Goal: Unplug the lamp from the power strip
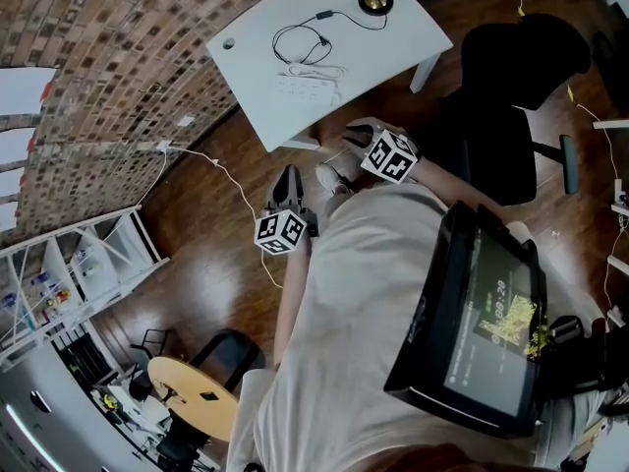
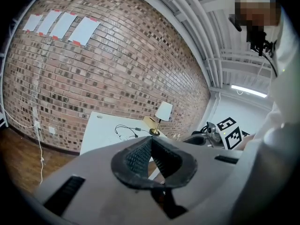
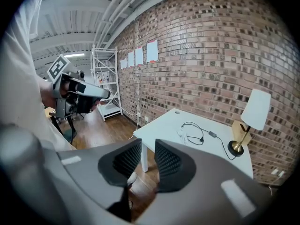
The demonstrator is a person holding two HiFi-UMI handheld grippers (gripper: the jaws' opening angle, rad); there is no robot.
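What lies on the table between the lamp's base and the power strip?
A looped black cord lies on the white table between the lamp base and the power strip; nothing else. The head view shows it, the right gripper view too.

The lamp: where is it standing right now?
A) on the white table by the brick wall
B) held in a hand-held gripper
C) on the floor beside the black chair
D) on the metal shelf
A: the lamp stands upright at the far end of the white table, right against the brick wall.
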